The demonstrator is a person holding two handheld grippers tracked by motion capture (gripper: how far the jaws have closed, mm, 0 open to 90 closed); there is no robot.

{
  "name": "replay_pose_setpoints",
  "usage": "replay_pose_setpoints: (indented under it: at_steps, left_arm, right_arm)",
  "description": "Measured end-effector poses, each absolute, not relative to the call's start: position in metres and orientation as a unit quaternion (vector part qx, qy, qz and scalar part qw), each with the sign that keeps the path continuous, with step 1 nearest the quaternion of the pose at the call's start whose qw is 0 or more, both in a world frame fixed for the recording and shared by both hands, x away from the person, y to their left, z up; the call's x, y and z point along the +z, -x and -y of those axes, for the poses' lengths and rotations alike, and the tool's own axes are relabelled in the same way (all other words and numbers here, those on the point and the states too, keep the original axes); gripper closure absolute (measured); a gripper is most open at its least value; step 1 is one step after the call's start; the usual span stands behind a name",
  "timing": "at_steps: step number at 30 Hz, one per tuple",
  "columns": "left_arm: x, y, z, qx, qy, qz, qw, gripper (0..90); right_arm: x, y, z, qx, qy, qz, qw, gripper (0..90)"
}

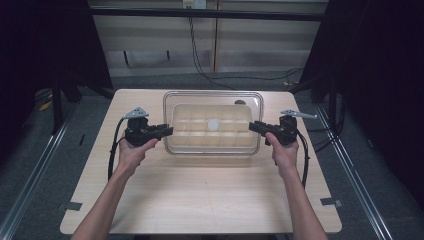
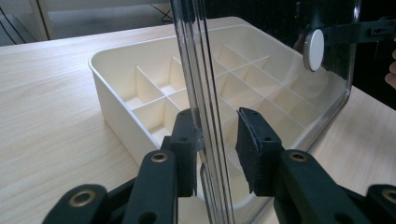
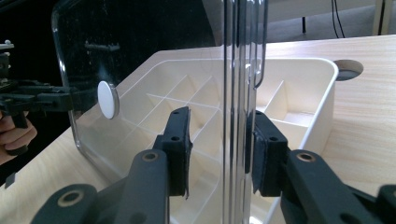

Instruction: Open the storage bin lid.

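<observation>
Both grippers meet a clear plastic lid (image 1: 213,98) from opposite ends; the left gripper (image 1: 169,131) takes its left edge and the right gripper (image 1: 252,125) its right edge. Along the left gripper's own jaws, the lid's edge (image 2: 201,93) runs upright between the two pads; one pad touches it while the other stands a little off, so a firm grip cannot be confirmed. Along the right gripper's jaws, the edge (image 3: 239,93) sits between the pads, the far pad against it and the near one slightly apart. Beneath the lid a cream divided tray (image 1: 210,142) rests on the wooden table (image 1: 200,200), its compartments showing through; a round white knob (image 1: 213,123) sits at the lid's centre.
</observation>
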State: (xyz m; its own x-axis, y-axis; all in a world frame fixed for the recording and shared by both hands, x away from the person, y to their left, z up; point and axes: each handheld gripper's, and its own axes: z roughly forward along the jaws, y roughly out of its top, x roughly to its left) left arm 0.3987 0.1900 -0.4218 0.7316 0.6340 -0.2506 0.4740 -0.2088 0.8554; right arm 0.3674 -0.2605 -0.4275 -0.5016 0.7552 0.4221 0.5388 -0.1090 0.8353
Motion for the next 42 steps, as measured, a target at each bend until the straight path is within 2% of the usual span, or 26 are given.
replay_pose_setpoints:
  at_steps: [14,32,42]
  left_arm:
    - [-0.414,-0.39,-0.194,0.087,-0.777,-0.347,0.519,70.4]
    - [-0.406,-0.375,-0.195,0.09,-0.779,-0.339,0.519,70.4]
    - [-0.405,-0.363,-0.195,0.108,-0.795,-0.322,0.502,69.9]
  right_arm:
    - [-0.417,-0.35,0.258,0.57,-0.472,-0.664,0.114,66.0]
    - [-0.406,-0.332,0.258,0.568,-0.466,-0.668,0.113,66.8]
    - [-0.399,-0.325,0.257,0.563,-0.461,-0.675,0.118,66.5]
